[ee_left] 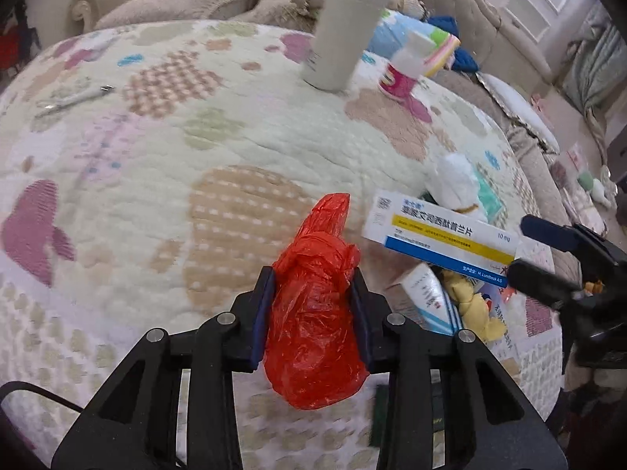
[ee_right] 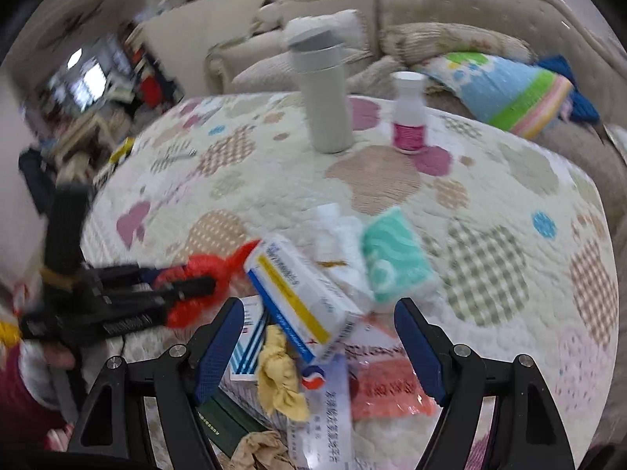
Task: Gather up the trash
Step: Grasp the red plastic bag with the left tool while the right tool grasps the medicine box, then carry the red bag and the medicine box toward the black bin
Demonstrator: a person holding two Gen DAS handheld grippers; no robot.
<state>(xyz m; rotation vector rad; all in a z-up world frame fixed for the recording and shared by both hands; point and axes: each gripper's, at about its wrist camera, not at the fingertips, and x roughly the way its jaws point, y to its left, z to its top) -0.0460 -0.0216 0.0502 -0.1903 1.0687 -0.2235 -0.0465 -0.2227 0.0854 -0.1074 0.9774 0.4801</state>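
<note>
While the left gripper (ee_left: pixel 313 286) clamps a crumpled red plastic bag (ee_left: pixel 313 313) between its blue pads, most of the remaining litter sits to its right, directly under the right gripper (ee_right: pixel 319 337). That heap rests at the near edge of a round table covered in a quilted patchwork cloth (ee_left: pixel 196 137).

Topmost in the heap is a white medicine box (ee_right: pixel 298 293) with a yellow and blue stripe. Its long axis runs diagonally, from far left to near right as the right gripper looks at it, so it lies slantwise across the gap between the jaws and not squarely between them. Around it lie a knotted yellow wrapper (ee_right: pixel 280 384), a wad of white tissue (ee_right: pixel 341 243), a teal tissue pack (ee_right: pixel 395 254), an orange-red foil sachet (ee_right: pixel 388 391) and a printed leaflet (ee_right: pixel 333 411).

The right gripper is spread wide and holds nothing; its fingers (ee_right: pixel 215 344) straddle the pile, apparently just above it, though contact cannot be confirmed. It looks the nearer of the two to the box, so the next pickup probably falls to it, and a turn of the wrist would likely help square the jaws to the box's narrow sides.

Further back stand a tall grey lidded tumbler (ee_left: pixel 345 27) and a small pink-labelled bottle (ee_right: pixel 409 117), both upright and well apart from the litter.
</note>
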